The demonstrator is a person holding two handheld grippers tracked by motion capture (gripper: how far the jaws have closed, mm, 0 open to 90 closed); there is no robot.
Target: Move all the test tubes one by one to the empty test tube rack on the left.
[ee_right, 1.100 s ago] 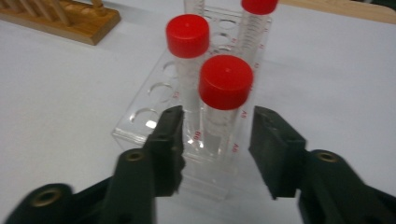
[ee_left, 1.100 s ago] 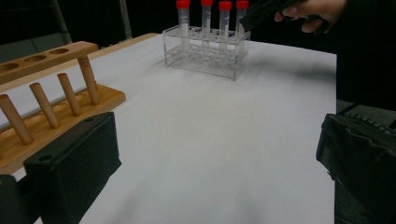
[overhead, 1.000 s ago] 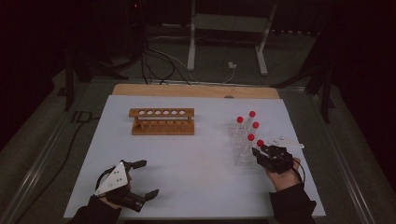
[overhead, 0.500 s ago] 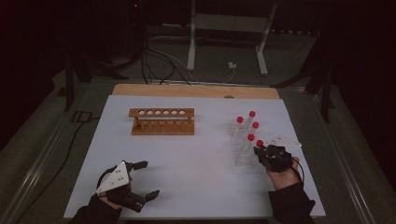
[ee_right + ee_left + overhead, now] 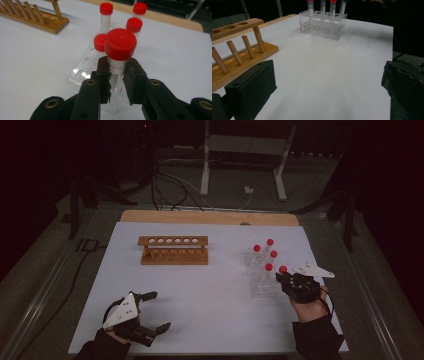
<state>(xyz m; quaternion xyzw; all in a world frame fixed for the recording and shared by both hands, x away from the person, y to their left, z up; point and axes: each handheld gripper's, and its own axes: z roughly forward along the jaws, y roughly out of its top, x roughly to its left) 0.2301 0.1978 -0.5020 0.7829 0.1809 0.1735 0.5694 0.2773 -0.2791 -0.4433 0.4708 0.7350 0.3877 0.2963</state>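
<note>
A clear plastic rack [image 5: 259, 281] on the right of the white table holds several red-capped tubes [image 5: 257, 248]. My right gripper [image 5: 286, 279] is at the rack's near right corner, shut on one upright red-capped tube [image 5: 120, 45] just below its cap. In the right gripper view both pads [image 5: 103, 72] press on the tube's labelled wall, with the clear rack [image 5: 82, 75] beneath it. An empty wooden rack [image 5: 173, 250] stands at centre left. My left gripper [image 5: 159, 310] rests open near the front left edge, with nothing between its jaws.
The white sheet [image 5: 215, 295] covers the table, with a wooden strip [image 5: 210, 217] along its far edge. In the left gripper view the wooden rack [image 5: 237, 57] is close on the left and the clear rack [image 5: 322, 25] lies far ahead. Cables and a stand sit beyond the table.
The right hand has shifted only slightly at the clear rack's near corner. The left gripper has kept still.
</note>
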